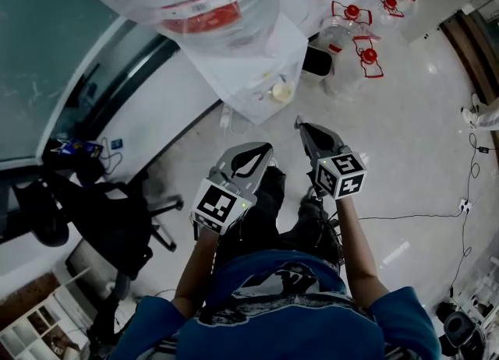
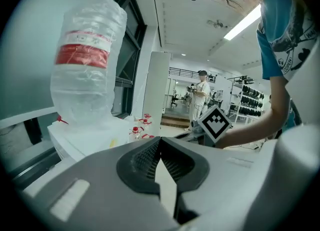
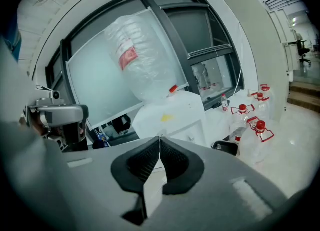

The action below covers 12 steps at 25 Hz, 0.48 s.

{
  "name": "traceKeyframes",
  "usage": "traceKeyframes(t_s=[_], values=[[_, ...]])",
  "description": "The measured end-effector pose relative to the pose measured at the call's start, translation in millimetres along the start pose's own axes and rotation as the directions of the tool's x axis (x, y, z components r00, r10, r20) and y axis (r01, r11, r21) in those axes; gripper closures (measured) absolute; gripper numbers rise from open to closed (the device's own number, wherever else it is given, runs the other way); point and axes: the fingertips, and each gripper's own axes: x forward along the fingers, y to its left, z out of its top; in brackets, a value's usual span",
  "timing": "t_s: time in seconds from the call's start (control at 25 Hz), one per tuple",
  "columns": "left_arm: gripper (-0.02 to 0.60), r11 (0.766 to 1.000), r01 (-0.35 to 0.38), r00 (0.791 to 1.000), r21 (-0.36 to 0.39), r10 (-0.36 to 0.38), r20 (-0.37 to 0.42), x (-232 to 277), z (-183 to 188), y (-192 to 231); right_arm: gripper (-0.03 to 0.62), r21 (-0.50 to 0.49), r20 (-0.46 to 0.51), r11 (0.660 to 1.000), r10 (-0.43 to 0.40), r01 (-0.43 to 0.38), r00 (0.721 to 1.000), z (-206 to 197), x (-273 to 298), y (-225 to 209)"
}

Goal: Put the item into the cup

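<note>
Hovering over open floor (image 1: 421,117) near the table corner (image 1: 253,109), left gripper (image 1: 267,148) and right gripper (image 1: 299,123) are pinched together.

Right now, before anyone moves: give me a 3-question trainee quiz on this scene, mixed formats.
1. True or false: the left claw and the right claw are both shut, with nothing between their tips.
2. What colour are the caps on the clear bottles standing on the floor? A red, B blue, C green.
3. Fill in: in the head view, the black office chair stands on the person's ___ side.

Key: 1 true; 2 A; 3 left.
</note>
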Motion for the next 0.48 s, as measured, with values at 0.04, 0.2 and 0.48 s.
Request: traceKeyframes(t_s=[0.04, 0.2, 0.48], values=[[0.583, 1.000, 0.015, 1.000, 0.003, -0.015, -0.010, 3, -4, 3, 0.588, 0.011, -0.008, 1.000, -0.006, 0.006, 1.000, -5, 10, -5], [0.583, 0.997, 0.076, 0.996, 0.012, -0.076, -0.041, 15, -19, 12, 0.588, 0.070, -0.040, 0.997, -0.032, 0.035, 0.999, -27, 47, -29], [0.583, 0.992, 0.128, 0.990, 0.015, -0.126, -0.063, 39, -38, 29, 0.588, 0.184, -0.082, 0.978, -0.088, 0.102, 0.993, -64, 110, -82]])
